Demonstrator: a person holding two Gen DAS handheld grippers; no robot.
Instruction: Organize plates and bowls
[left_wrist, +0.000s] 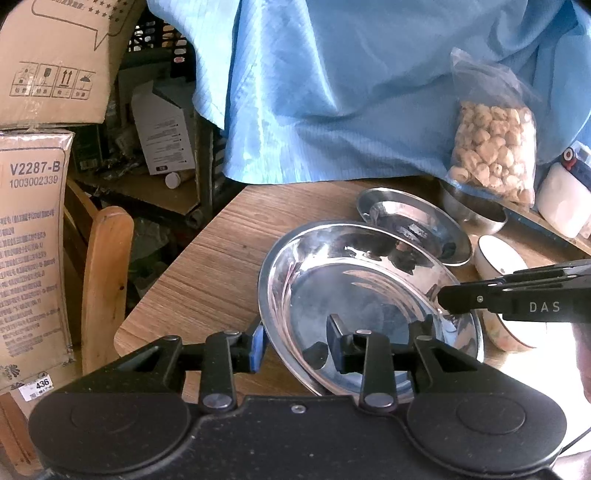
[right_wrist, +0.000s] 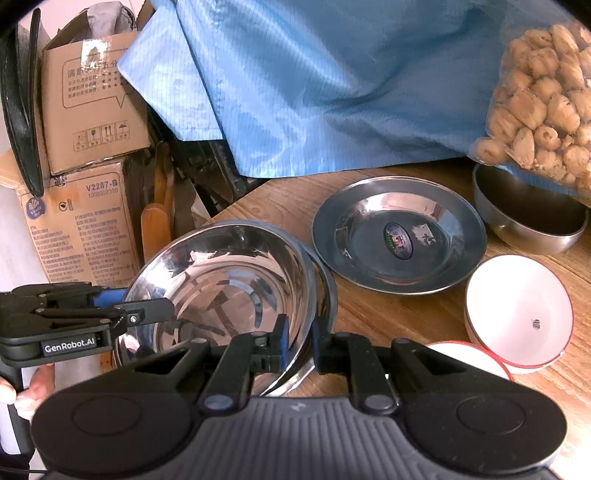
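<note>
The right gripper (right_wrist: 298, 345) was clamped on the near rim of the large steel plate (right_wrist: 229, 280), one finger inside the dish and one outside, so that the plate stood tilted off the wooden table (right_wrist: 388, 317). The left gripper (left_wrist: 297, 341) straddled the opposite rim with its fingers apart, not yet pinching; it seemed placed to steady the wide, slippery plate. The plate held nothing.

Just beyond the right gripper lay a smaller steel plate (right_wrist: 399, 234), bare but for a sticker at its centre. To its right stood two white bowls with red rims (right_wrist: 517, 310), both unfilled. Farther off, a steel bowl (right_wrist: 528, 218) sat under a clear bag of pale dried pieces (right_wrist: 543, 107), which leaned on the blue cloth (right_wrist: 332, 92).
</note>
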